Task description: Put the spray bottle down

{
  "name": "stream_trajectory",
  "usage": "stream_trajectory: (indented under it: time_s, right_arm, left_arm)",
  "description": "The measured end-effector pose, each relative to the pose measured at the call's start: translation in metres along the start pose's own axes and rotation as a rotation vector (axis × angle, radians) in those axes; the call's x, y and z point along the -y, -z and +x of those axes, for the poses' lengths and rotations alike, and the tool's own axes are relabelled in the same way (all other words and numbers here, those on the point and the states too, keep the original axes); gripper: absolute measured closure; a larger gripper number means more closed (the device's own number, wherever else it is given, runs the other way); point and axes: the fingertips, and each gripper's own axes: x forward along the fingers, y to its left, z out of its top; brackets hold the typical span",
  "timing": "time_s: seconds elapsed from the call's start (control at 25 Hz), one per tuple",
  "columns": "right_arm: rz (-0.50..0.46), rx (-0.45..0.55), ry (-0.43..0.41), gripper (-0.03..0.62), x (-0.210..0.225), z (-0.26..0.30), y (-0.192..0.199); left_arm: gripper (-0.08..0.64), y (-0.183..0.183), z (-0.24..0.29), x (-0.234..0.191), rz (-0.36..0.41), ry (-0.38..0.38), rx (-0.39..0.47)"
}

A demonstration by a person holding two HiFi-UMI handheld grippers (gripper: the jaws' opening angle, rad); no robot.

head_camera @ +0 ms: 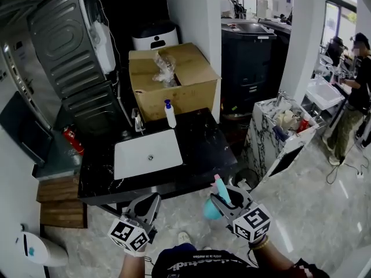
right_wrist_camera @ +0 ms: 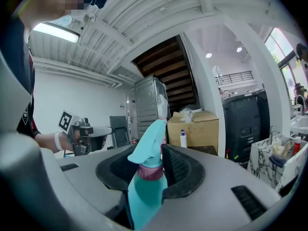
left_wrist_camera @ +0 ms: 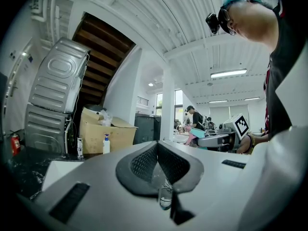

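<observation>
— Where's the spray bottle [head_camera: 212,208] just now?

— In the right gripper [head_camera: 222,194]; the jaws pinch it from both sides near its pink collar [right_wrist_camera: 149,173]; the teal trigger head pokes out past the jaw tips and the teal body sits back between them.

— So it isn't resting on anything?

— No; from where I stand it hangs in the air, over the pale floor [head_camera: 301,213], just short of the near edge of the black counter [head_camera: 203,149]; nothing but the dark pads [right_wrist_camera: 179,170] touches it.

— And the other tool?

— The left gripper [head_camera: 152,200] is level with its partner, a little to the left, also in front of the counter edge; its jaws are pressed together, pad against pad, with nothing caught between them.

— What's on the counter itself?

— A white rectangular sink [head_camera: 148,152] is set into the left half; a small white pump bottle [head_camera: 170,114] with a blue top stands upright at the back, just beside the sink's far right corner; behind it sits an open cardboard box [head_camera: 174,80] with crumpled clear plastic on top; the right half of the counter, nearest the held bottle, is bare black stone.

— Do the two grippers touch?

— No; they are apart, each in its own hand.
</observation>
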Motion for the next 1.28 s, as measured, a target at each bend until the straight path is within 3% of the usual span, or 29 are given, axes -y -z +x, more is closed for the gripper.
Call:
stream_trajectory:
  time_s: [0.4, 0.68, 0.92, 1.28]
  right_arm:
    - [0.004, -0.037, 0.045, 0.420, 0.045, 0.063, -0.002]
    - [-0.032, 0.005, 0.091, 0.420, 0.088, 0.165, -0.050]
    - [-0.032, 0.036, 0.093, 0.420, 0.104, 0.245, -0.080]
    - [-0.037, 0.021, 0.141, 0.420, 0.147, 0.292, -0.084]
  left_arm:
    - [0.545, 0.010, 0.069, -0.058, -0.004, 0.074, 0.005]
    - [0.545, -0.017, 0.122, -0.161, 0.051, 0.104, 0.033]
    - [0.545, -0.034, 0.152, -0.238, 0.044, 0.109, 0.054]
    - [0.545, -0.025, 0.197, -0.285, 0.009, 0.117, 0.048]
